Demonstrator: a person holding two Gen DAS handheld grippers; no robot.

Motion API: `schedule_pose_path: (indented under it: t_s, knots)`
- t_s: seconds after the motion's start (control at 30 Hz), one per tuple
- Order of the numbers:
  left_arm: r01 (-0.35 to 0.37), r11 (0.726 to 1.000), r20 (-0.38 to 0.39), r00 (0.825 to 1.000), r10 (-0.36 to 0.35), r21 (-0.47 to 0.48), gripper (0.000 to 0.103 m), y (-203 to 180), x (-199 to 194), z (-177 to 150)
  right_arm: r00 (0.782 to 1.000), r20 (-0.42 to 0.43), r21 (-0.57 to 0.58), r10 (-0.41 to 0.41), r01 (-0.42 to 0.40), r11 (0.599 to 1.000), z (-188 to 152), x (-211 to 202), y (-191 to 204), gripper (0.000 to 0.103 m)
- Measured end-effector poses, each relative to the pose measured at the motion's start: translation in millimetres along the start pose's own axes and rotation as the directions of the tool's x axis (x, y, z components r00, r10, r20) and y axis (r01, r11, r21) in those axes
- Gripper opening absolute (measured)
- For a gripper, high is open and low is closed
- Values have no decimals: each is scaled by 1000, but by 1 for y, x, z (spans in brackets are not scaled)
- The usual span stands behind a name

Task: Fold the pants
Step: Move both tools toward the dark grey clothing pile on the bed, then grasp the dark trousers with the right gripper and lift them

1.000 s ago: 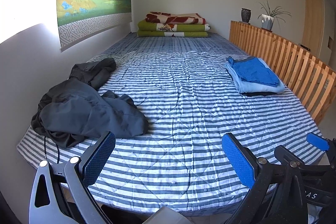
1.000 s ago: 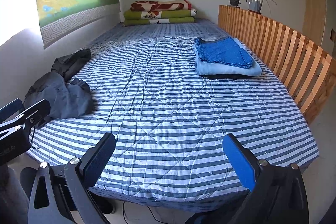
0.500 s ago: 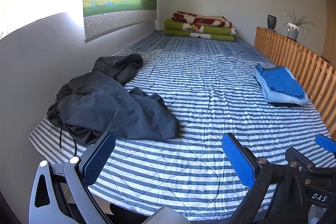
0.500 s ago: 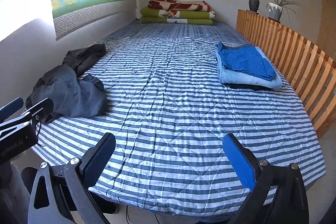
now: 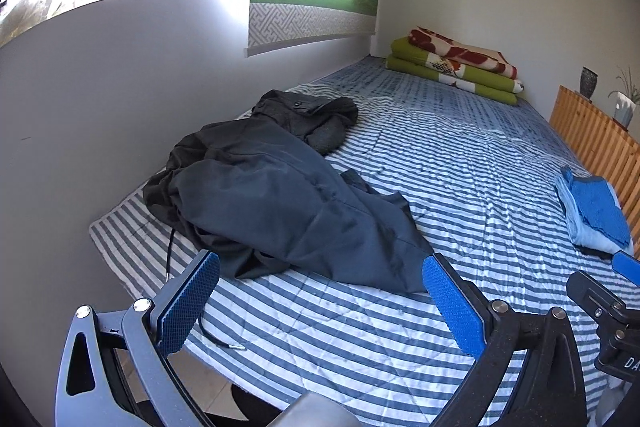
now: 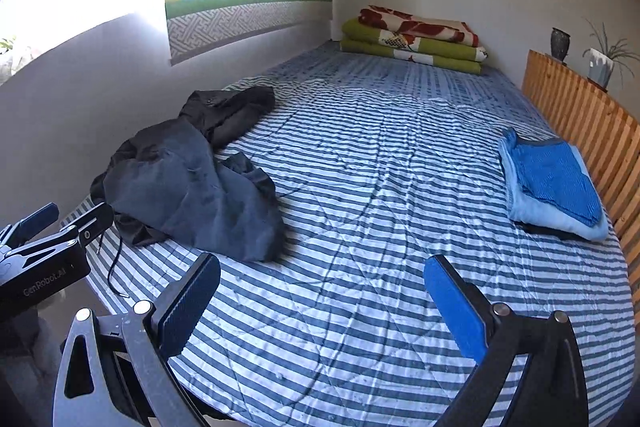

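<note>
Left tongs [image 5: 320, 301]: spread wide, blue pads apart, nothing held; poised above the near edge of the bed [image 5: 460, 163], just short of the dark pants [image 5: 280, 203]. Right tongs [image 6: 322, 301]: likewise spread wide and empty, over the near edge toward its middle, well apart from the pants. Pants: crumpled in an unfolded heap at the near left corner of the bed, along the wall-side edge, a black drawcord [image 5: 172, 259] trailing from the heap to the near edge. Second dark garment [image 5: 316, 119]: bunched just beyond the pants on the same edge, touching them. Folded blue stack [image 6: 554, 183]: at the right edge of the bed, beside the wooden slatted rail [image 6: 580, 119], with a dark item showing beneath it. Folded blankets [image 6: 416, 41]: green with a red-patterned one on top, at the far edge against the wall. Striped quilt covering the bed, wrinkled across the middle.
</note>
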State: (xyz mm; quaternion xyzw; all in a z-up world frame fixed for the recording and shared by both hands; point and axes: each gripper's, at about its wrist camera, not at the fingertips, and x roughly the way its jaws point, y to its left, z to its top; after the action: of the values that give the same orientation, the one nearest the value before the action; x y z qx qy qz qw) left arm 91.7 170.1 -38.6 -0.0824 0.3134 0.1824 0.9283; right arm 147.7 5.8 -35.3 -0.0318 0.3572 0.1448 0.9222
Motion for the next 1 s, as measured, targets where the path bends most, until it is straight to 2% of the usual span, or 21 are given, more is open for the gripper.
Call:
schedule_pose_path:
  t_s: [0.3,0.57,0.77,1.0]
  knots:
    - [-78,988,-77,995,68,-130,103,81,39,3,992,-40,-115,123,-126,985,39,50,65,100]
    - [-162,966,-184,975,125,-201,103,150,85,-13,978,-101,-225,183,-202,953,58,103,133,100]
    - [-210,951,-209,964,163,-227,103,183,112,-16,965,-151,-262,215,-249,932,74,139,175,98]
    - [-226,940,-196,964,178,-255,103,206,139,-6,959,-175,-307,224,-270,913,93,175,203,96]
